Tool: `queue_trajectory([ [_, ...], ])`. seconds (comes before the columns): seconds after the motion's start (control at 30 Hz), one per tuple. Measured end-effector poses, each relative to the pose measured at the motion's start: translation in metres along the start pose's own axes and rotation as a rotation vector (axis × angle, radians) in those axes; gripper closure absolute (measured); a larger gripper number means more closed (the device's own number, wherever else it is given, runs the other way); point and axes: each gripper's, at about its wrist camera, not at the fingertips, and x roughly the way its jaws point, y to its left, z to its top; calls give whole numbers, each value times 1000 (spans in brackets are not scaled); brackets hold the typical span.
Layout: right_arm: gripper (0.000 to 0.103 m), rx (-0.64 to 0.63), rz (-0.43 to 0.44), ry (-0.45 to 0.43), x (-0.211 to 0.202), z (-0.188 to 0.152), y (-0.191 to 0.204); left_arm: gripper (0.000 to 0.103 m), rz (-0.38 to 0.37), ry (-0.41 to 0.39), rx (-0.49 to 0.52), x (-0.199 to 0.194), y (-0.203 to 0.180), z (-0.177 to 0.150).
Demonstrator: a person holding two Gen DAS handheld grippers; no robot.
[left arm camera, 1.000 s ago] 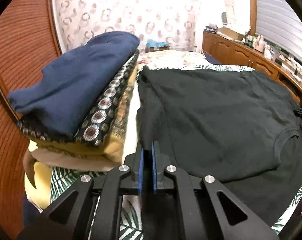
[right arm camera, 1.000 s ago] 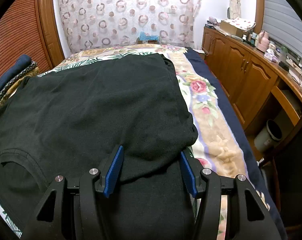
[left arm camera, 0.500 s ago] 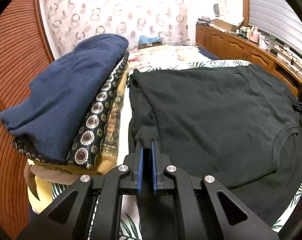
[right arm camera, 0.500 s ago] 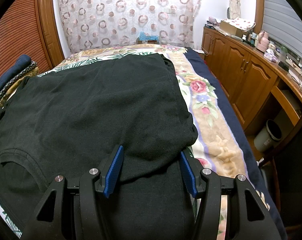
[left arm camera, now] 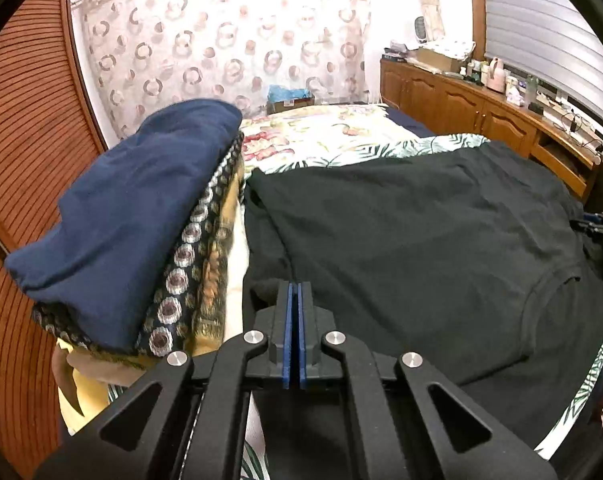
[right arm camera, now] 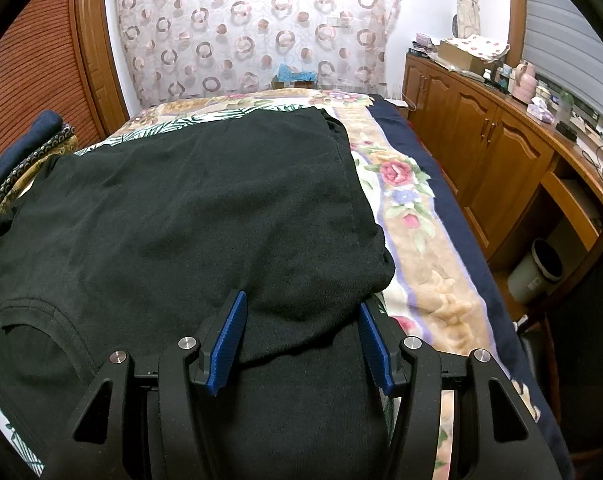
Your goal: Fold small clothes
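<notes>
Garment: a black T-shirt (right arm camera: 181, 216) of plain knit cloth, spread flat over most of the bed (right arm camera: 433, 280); its ribbed round collar (right arm camera: 41, 312) shows low on the left in the right wrist view, and its near right part is doubled over into a thick fold.
Where it lies: on the floral bedspread, its left edge just beside a stack of folded clothes (left arm camera: 141, 248); the stack has a navy piece on top, a dark one with round medallions under it, and yellow and tan layers below.
Left gripper (left arm camera: 294, 300): blue pads together, pinching a small bunched bit of the shirt's left edge; the cloth rises to the fingertips there.
Right gripper (right arm camera: 301, 316): jaws well apart and closing; the folded near right corner of the shirt lies between the blue pads (right arm camera: 229, 340), which do not yet press on it.
Left wrist view only: the full side of the stack, the slatted wooden door (left arm camera: 25, 160) behind it, and the collar from the other side, at the right.
Right wrist view only: the shirt's right edge against the flowered strip of bedspread, the navy border, the wooden cabinets (right arm camera: 497, 160) and a bin (right arm camera: 537, 268) on the floor.
</notes>
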Motion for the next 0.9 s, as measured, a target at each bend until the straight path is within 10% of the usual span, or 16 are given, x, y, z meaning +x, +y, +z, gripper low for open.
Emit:
queue_trajectory([
  [0.17, 92, 12, 38, 7, -1, 4, -2, 100, 8, -9, -27, -2, 5, -9],
  [0.9, 96, -19, 65, -111, -34, 12, 9, 100, -22, -193, -68, -68, 10, 2],
])
